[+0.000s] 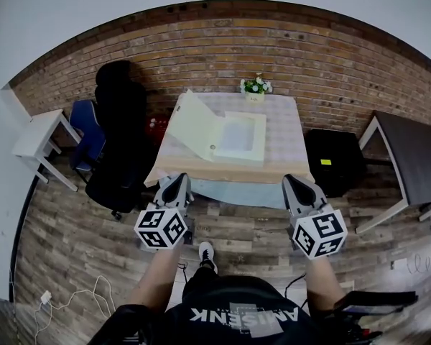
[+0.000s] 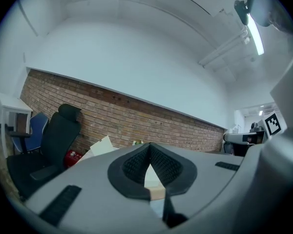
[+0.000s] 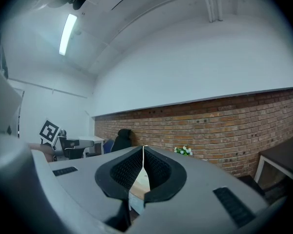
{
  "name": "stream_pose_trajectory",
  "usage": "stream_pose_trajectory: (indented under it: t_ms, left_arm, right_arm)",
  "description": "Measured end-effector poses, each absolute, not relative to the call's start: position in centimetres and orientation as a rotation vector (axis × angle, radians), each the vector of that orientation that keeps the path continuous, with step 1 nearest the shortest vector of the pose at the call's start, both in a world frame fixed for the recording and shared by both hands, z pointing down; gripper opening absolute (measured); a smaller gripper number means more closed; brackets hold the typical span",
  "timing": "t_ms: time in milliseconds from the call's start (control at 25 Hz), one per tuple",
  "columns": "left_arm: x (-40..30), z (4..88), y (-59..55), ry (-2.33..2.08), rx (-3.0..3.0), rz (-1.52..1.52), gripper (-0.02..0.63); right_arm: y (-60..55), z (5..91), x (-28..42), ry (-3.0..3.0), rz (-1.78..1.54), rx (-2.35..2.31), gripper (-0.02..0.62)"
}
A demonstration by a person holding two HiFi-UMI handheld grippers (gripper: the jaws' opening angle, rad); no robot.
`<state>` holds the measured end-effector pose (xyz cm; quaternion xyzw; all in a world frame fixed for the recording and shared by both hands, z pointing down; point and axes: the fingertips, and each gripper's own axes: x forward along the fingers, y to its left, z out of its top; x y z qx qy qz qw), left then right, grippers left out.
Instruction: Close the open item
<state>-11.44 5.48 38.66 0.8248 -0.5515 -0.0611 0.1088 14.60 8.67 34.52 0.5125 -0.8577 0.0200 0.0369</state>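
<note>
Pale box sits open, lid tilted left

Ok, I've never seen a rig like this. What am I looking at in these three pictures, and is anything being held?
There is no robot here. A person wears a camera on the head and holds a two-jaw gripper in each hand. The head view looks down on the left gripper and the right gripper. The other two pictures come from cameras riding on the grippers, looking along their jaws. Both are shut and hold nothing. Ahead stands a table with a flat pale box, its lid raised at the left, and a flower pot at the far edge.
</note>
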Motion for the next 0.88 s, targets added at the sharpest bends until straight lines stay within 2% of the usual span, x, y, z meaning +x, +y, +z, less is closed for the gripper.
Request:
stream_pose_trajectory:
  t_ms: [880]
  left_arm:
    - [-23.3,43.0,-13.3,-1.585,2.361,-0.103,0.014]
  right_arm:
    - [-10.1,36.3,4.7,-2.486,0.147,1.631,0.041]
